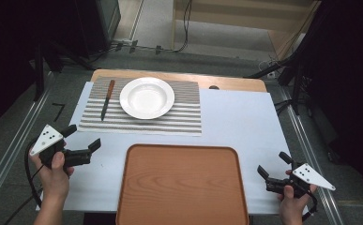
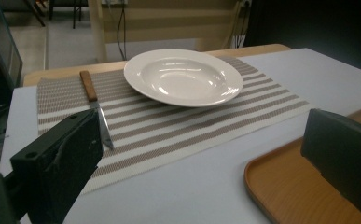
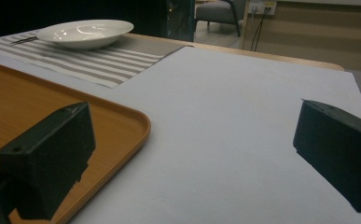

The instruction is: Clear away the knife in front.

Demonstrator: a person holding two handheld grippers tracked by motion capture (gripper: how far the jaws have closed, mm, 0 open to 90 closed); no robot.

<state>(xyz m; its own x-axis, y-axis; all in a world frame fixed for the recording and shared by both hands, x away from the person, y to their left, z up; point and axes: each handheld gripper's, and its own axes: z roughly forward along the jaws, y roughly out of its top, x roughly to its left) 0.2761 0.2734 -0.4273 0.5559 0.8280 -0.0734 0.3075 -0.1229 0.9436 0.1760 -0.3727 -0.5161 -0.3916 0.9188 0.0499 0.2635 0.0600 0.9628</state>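
High view: left tongs (image 1: 84,137) and right tongs (image 1: 274,164), each hand-held with jaws apart and empty, flank a wooden tray (image 1: 181,187) on the white surface (image 1: 245,122). Left gripper view: white plate (image 2: 183,77) and wood-handled knife (image 2: 96,108) on striped placemat (image 2: 178,126). Right gripper view: plate far left; a dark sliver beside it, possibly the knife.

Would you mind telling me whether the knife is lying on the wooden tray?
No, the knife lies on the striped placemat left of the white plate, apart from the tray.
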